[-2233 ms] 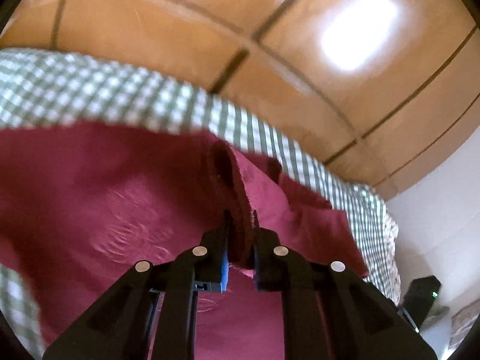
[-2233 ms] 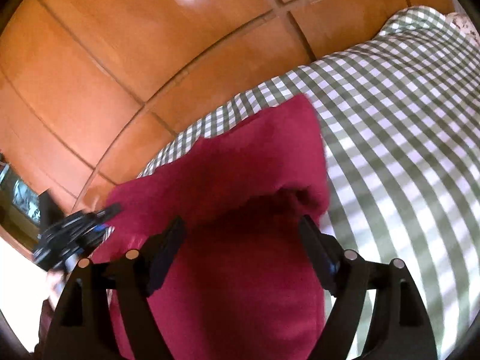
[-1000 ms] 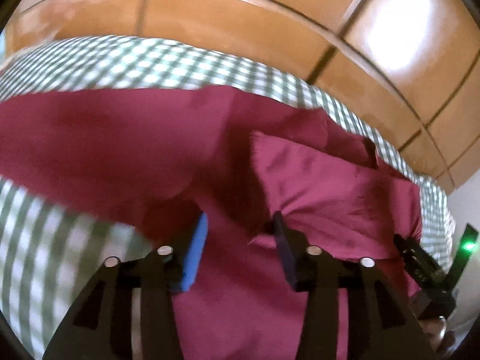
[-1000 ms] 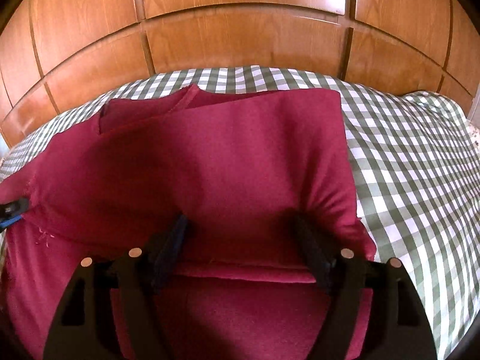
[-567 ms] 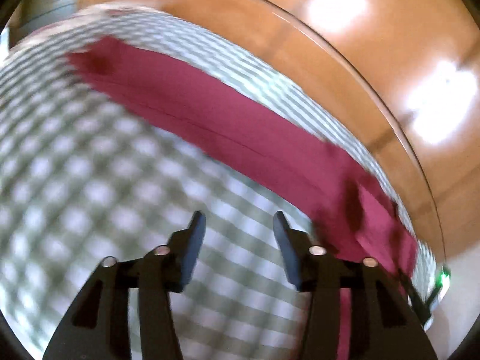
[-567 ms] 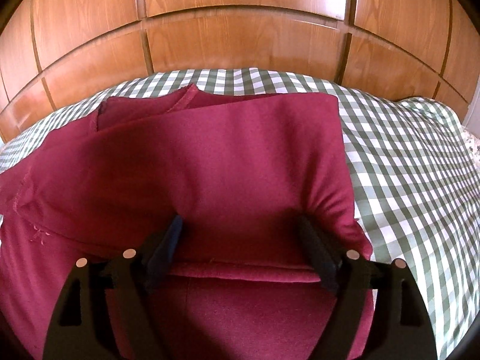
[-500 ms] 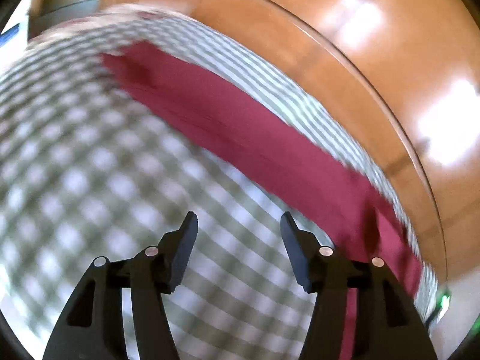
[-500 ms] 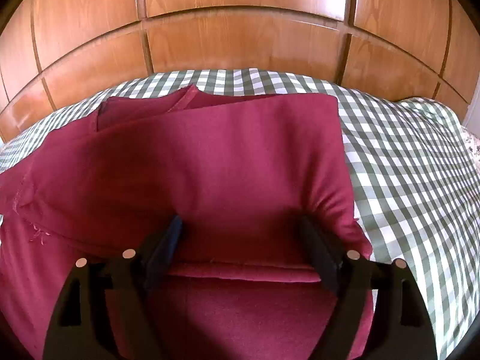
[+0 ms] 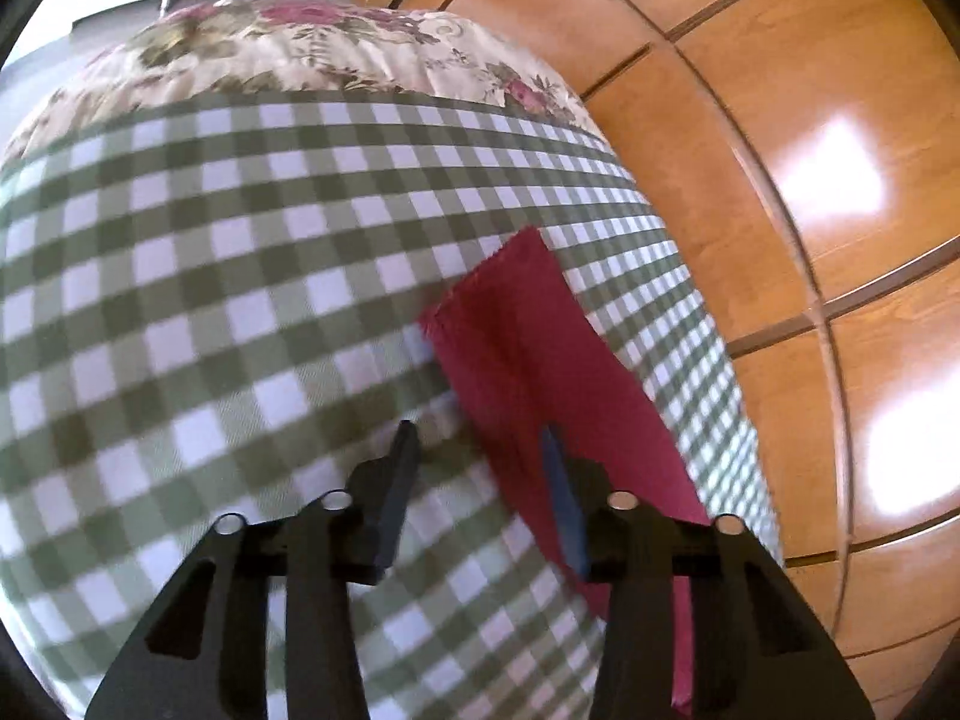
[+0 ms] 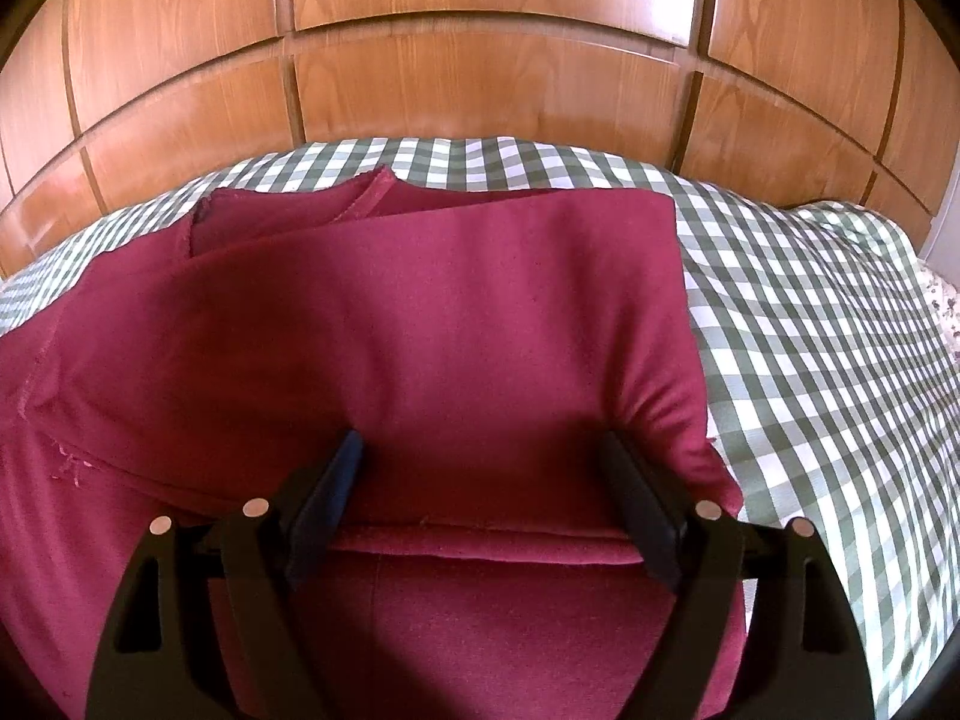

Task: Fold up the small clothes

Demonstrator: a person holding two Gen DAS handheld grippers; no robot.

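Green-and-white checked bedspread [image 10: 810,324], wood panels [image 10: 480,90] behind | dark red cloth garment [image 10: 420,330] mid-frame, folded | right gripper [image 10: 480,450] wide, straddling fold | left gripper [image 9: 480,450] closing at garment's strip edge, lower centre

Matt crimson woven garment [image 10: 420,324], soft checked cotton bedcover [image 10: 810,324], glossy varnished wood panelling [image 10: 480,78]

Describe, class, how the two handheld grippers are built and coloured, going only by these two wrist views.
Both are matte black plastic. The left gripper has two flat fingers on forked arms with cut-out slots, silver round pins at the joints and a blue pad. The right gripper matches, its pad dark blue. No cables or sleeves show.
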